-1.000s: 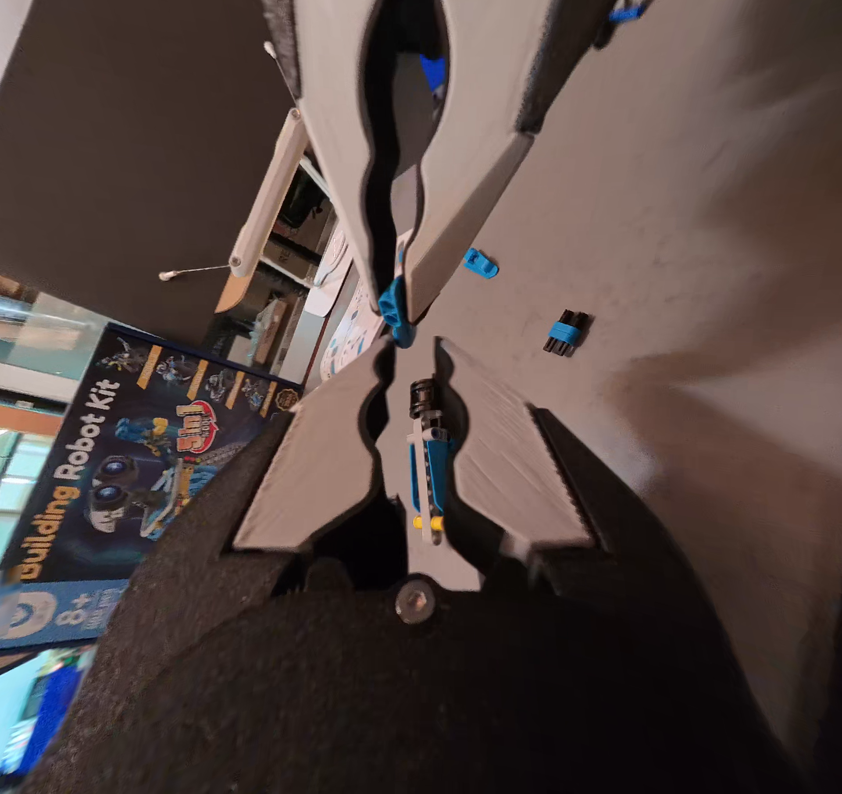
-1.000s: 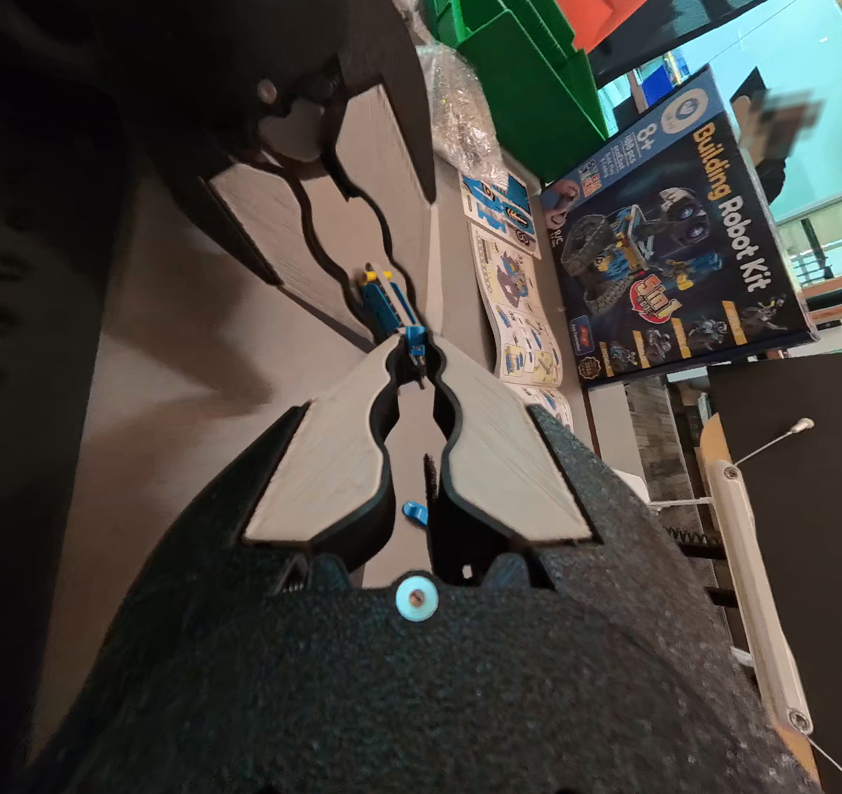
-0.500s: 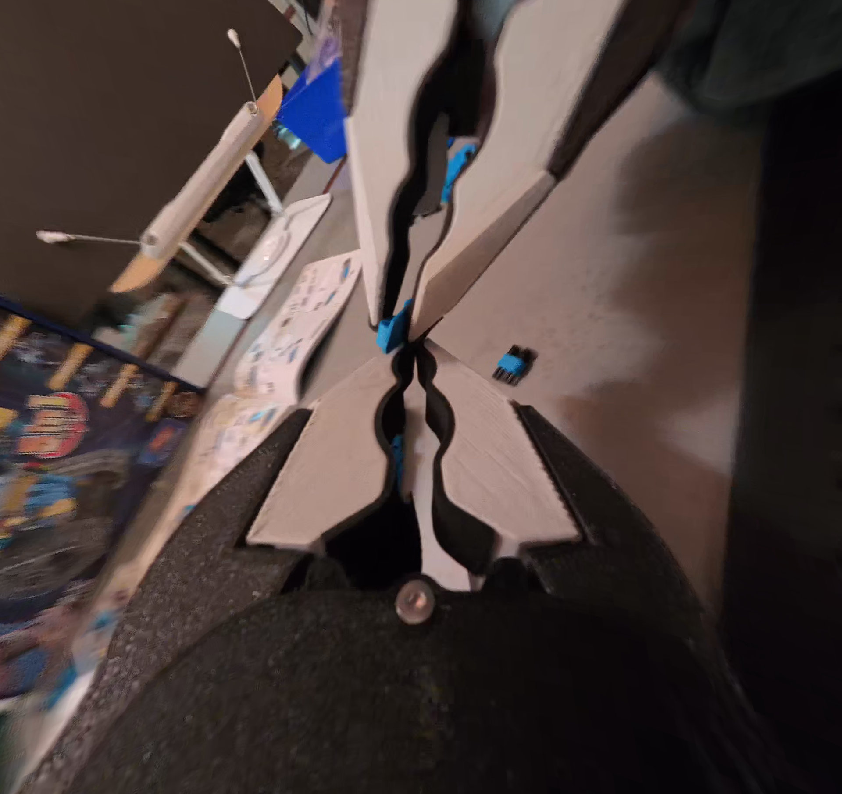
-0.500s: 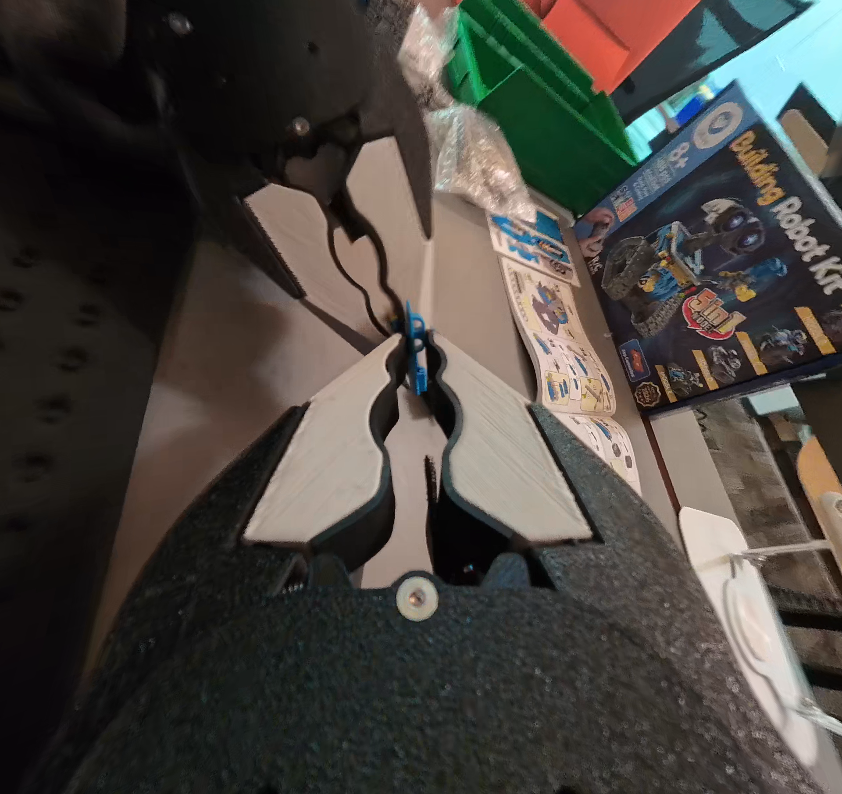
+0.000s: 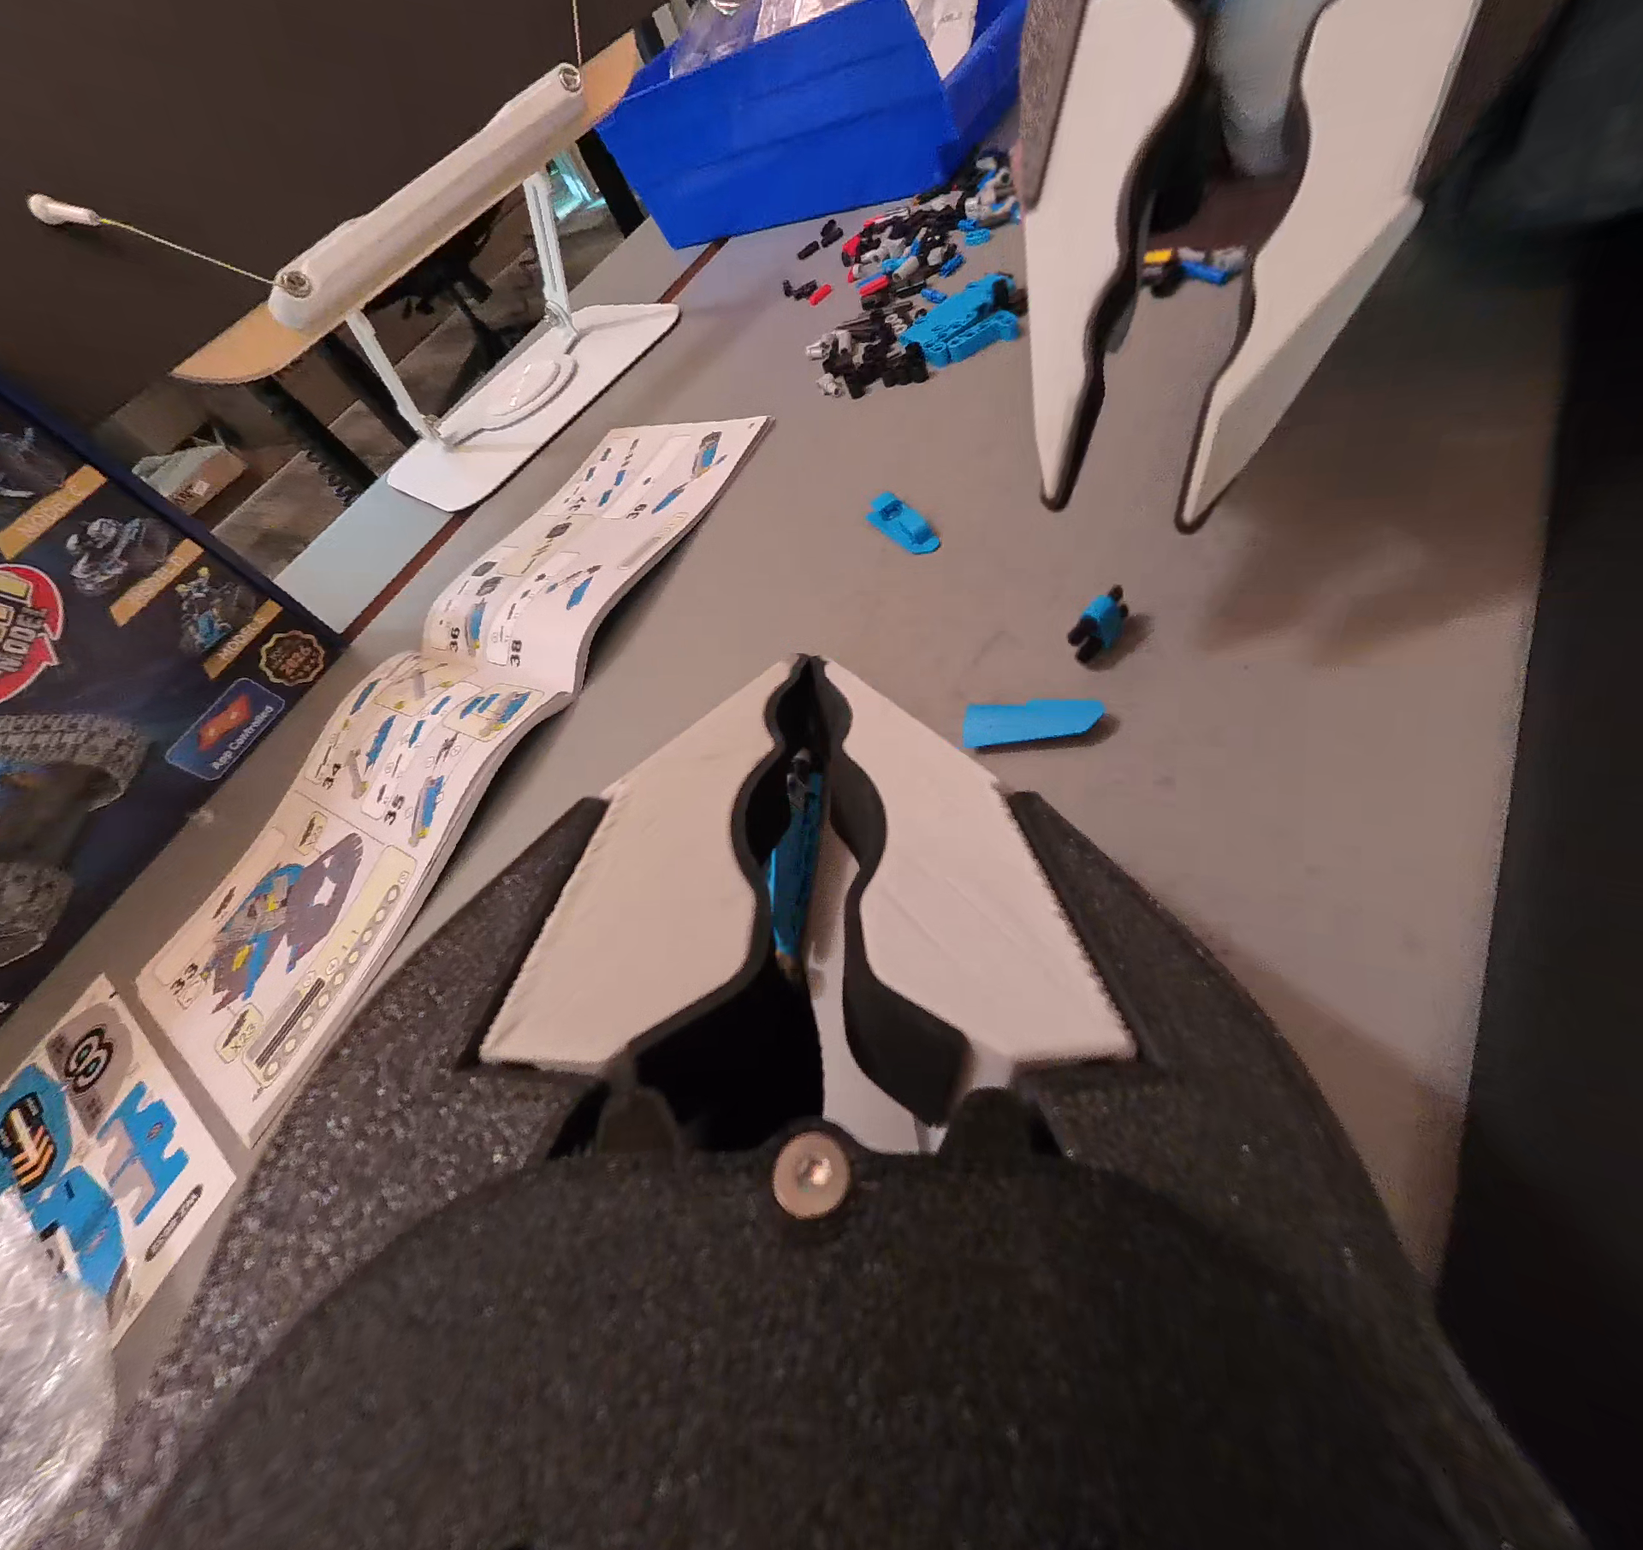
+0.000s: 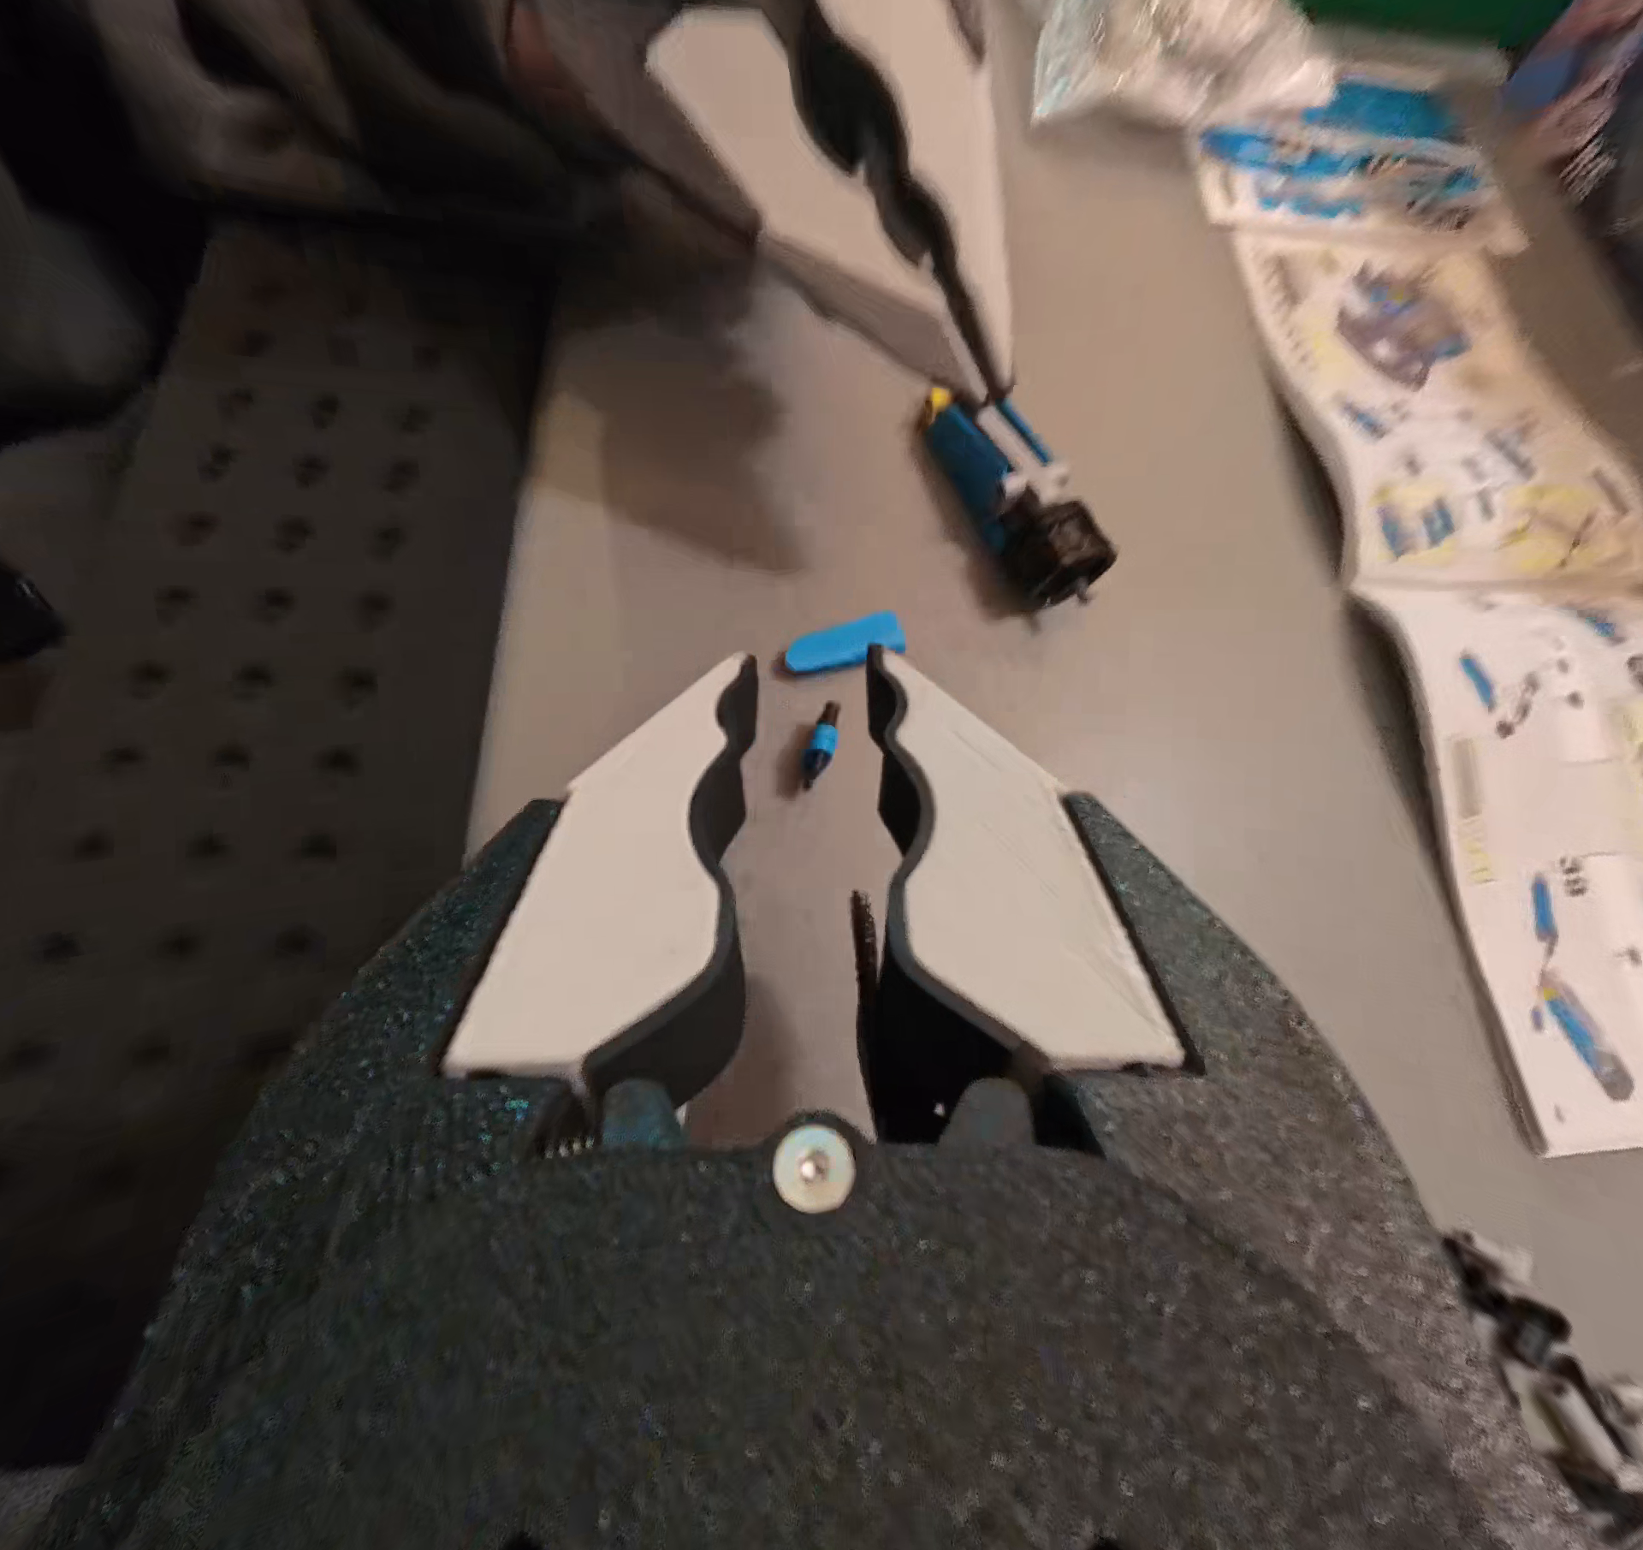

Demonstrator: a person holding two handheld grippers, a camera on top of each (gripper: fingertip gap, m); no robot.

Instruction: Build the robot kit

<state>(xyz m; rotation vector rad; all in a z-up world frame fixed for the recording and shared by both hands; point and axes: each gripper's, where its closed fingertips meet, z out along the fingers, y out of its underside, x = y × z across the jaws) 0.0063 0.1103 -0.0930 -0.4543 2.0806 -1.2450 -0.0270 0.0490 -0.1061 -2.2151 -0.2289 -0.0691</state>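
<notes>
My left claw [image 5: 807, 662] pinches a blue toy piece [image 6: 1005, 476]. My right claw [image 6: 811, 661] hangs spread over a small blue pin [image 6: 820, 747] on the table [image 5: 1245, 840].

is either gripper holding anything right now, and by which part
The left gripper is shut on a blue and black assembly, pinched near its yellow-tipped end; the black end sticks out. The right gripper is open and empty, above a small blue and black connector.

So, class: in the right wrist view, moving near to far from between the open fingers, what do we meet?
black-and-blue pin → flat blue piece → blue assembly, held by the left gripper
</notes>
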